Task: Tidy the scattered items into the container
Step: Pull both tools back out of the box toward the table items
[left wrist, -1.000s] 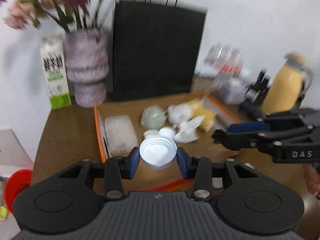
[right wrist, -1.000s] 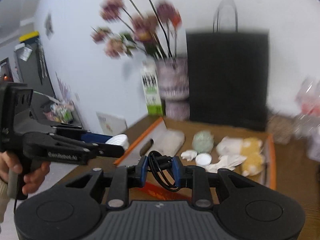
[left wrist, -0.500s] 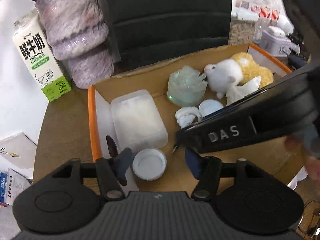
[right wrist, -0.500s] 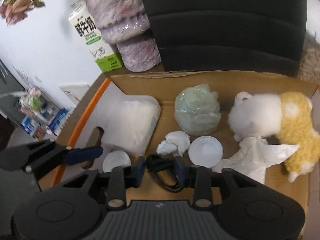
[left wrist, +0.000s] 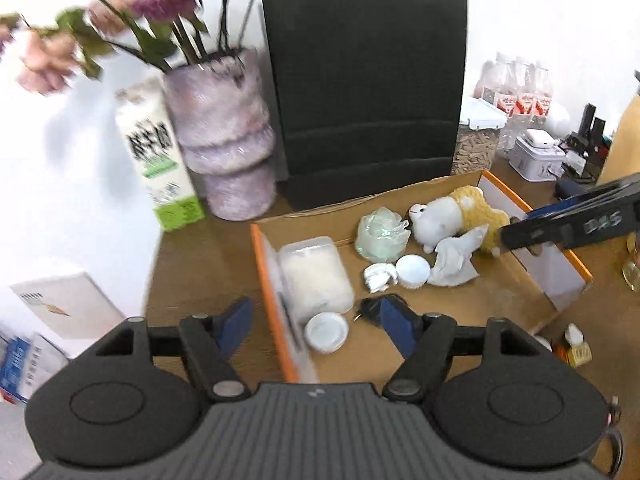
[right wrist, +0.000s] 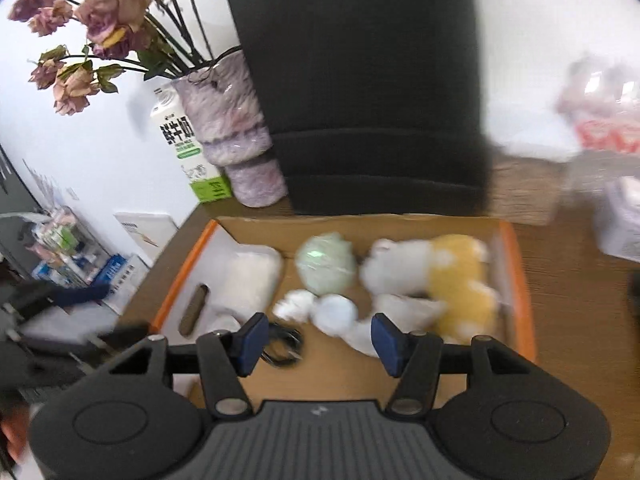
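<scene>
An orange-edged cardboard box (left wrist: 266,280) (right wrist: 516,280) holds a clear tub (left wrist: 316,276), a green ornament (left wrist: 380,236), a white and yellow plush toy (left wrist: 452,212), tissue and a white lid (left wrist: 414,271). A second white lid (left wrist: 326,332) lies loose in the box's near left corner. My left gripper (left wrist: 316,322) hangs above it, jaws opening, nothing between the pads. A black cable (right wrist: 284,344) (left wrist: 370,308) rests on the box floor. Over it, my right gripper (right wrist: 320,342) has its jaws opening and grips nothing; it enters the left wrist view from the right (left wrist: 516,232).
Behind the box stand a black paper bag (left wrist: 368,92), a mottled vase of flowers (left wrist: 224,136) and a milk carton (left wrist: 156,156). Bottles (left wrist: 516,96), a jar of seeds (left wrist: 476,144) and a tin (left wrist: 536,160) crowd the back right. Small items (left wrist: 576,344) lie right of the box.
Both grippers went from shut to open. The white lid left my left gripper and the cable left my right gripper; both now lie in the box. Both grippers have pulled back.
</scene>
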### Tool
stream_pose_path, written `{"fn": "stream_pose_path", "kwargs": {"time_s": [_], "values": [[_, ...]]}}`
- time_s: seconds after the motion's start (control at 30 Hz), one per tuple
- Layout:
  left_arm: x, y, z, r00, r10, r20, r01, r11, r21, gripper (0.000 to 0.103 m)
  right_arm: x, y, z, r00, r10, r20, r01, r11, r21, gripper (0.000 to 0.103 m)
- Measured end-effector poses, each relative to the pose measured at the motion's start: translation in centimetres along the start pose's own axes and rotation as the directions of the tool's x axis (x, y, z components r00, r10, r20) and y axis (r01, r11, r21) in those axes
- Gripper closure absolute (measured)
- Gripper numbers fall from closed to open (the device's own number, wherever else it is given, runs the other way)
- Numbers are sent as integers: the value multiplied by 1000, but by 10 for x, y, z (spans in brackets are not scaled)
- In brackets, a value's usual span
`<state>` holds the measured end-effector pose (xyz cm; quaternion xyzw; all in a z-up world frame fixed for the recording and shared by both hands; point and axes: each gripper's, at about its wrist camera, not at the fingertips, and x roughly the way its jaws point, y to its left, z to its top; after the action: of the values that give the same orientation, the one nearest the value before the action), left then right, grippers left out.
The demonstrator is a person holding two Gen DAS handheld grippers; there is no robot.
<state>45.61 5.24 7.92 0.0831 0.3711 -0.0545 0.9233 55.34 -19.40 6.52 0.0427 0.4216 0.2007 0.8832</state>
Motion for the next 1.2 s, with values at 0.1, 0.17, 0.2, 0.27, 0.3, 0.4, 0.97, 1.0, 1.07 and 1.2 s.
{"fn": "stream_pose_path", "kwargs": {"time_s": [0.1, 0.17, 0.2, 0.27, 0.3, 0.4, 0.97, 1.0, 1.07, 1.2], "values": [[-35, 3, -7, 999, 29, 17, -29, 1000, 4, 30, -39, -15, -13, 998, -59, 17, 60, 998, -16, 46], [-61, -1, -16, 1000, 14, 23, -14, 1000, -3, 30, -65, -22, -23, 996, -78, 33, 78, 997, -20, 45], [-72, -5, -23, 1000, -4, 28, 4, 1000, 3, 30, -79, -24, -30, 996, -83, 45, 84, 996, -21, 44], [-98, -19, -40, 998, -43, 48, 41, 998, 43, 29, -105, -21, -50, 996, -69, 59, 72, 996, -52, 40], [-108, -26, -49, 997, -56, 57, 52, 997, 65, 27, -116, -18, -62, 997, -55, 59, 60, 995, -82, 39], [-137, -49, -69, 992, -106, 71, 95, 986, 138, 25, -137, -5, -100, 999, -19, 45, 26, 987, -158, 36], [-238, -105, -245, 914, -200, 354, 183, 980, 82, 14, -191, 34, -312, 991, 56, 118, -19, 954, -299, 29], [-229, -109, -254, 930, -150, 337, 140, 989, 55, 14, -191, 32, -323, 986, 19, 164, 28, 960, -278, 29], [-211, -111, -267, 953, -116, 279, 125, 992, -14, 15, -191, 25, -342, 968, -73, 238, 119, 976, -182, 29], [-175, -109, -271, 980, -137, 145, 151, 985, -87, 34, -192, 6, -367, 946, -120, 300, 116, 993, 30, 29]]}}
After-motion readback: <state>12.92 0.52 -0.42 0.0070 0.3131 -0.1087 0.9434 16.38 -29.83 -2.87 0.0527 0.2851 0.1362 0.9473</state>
